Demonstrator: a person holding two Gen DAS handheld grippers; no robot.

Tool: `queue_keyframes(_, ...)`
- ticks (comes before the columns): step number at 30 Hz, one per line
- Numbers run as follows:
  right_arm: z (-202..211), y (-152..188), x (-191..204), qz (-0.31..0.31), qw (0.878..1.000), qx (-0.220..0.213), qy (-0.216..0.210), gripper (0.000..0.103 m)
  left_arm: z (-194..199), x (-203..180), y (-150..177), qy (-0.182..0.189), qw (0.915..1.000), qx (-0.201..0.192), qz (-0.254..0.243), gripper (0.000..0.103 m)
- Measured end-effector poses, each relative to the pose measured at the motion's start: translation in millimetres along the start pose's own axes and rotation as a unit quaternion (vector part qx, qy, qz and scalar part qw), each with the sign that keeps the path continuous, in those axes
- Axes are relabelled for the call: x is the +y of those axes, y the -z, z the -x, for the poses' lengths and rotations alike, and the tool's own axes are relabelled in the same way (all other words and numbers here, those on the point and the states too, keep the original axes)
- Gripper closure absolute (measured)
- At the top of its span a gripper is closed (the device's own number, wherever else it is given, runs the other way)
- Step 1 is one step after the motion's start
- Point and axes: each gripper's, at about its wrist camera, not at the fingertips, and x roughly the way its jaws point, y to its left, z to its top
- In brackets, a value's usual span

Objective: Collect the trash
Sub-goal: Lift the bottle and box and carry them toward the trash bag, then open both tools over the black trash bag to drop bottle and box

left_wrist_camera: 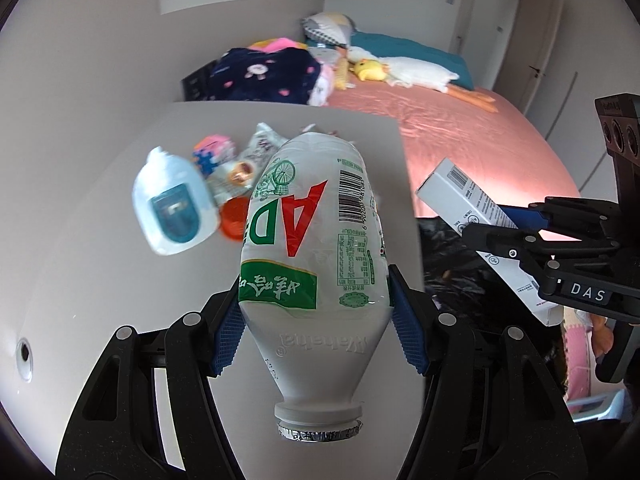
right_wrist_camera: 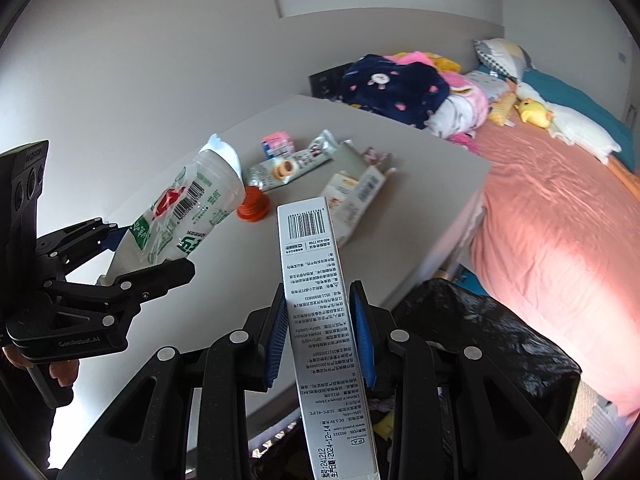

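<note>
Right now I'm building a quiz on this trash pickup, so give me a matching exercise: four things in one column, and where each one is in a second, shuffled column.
Things:
1. bottle
2. box
3. orange cap
4. duck toy

Places:
A. on the bed
B. in the right tool
C. lying on the table
D. in the left tool

Pairs: 1-D, 2-B, 3-C, 4-A

White plastic bottle [left_wrist_camera: 316,248] has green-and-red label print plus a black barcode, narrow cardboard box [right_wrist_camera: 320,300] is white-grey with black text, bedsheet [right_wrist_camera: 560,240] is salmon pink.
</note>
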Motion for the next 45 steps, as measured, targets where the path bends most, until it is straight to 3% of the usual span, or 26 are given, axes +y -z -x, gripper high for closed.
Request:
queue_keyframes(18, 48, 33, -61, -0.066, 0.996, -0.019, 0.05, 0.071, -14, -80, -22, 0.069, 0.9945, 0.001, -0.078, 0.04)
queue_keyframes(33, 87, 62, -109, -0.146, 0.984, -0.042, 0.089, 0.071, -19, -134, -27, 0.118, 0.9838, 0.01, -0.134, 0.04)
queue_keyframes(37, 94, 69, -125, -0.176, 0.979, -0.045, 0.098, 0.07, -24, -147, -24, 0.145, 0.978, 0.029, -0.147, 0.039)
queue_keyframes(38, 96, 71, -129, -0.186, 0.977, -0.048, 0.096, 0.065, -26, -150, -23, 0.154, 0.9756, 0.04, -0.151, 0.027)
queue_keyframes(40, 105, 75, -137, -0.216, 0.967, -0.064, 0.116, 0.018, -33, -157, -19, 0.148, 0.9737, 0.062, -0.161, 0.006)
queue_keyframes(45, 114, 78, -146, -0.237, 0.958, -0.083, 0.14, 0.017, -38, -164, -16, 0.132, 0.9751, 0.054, -0.17, 0.006)
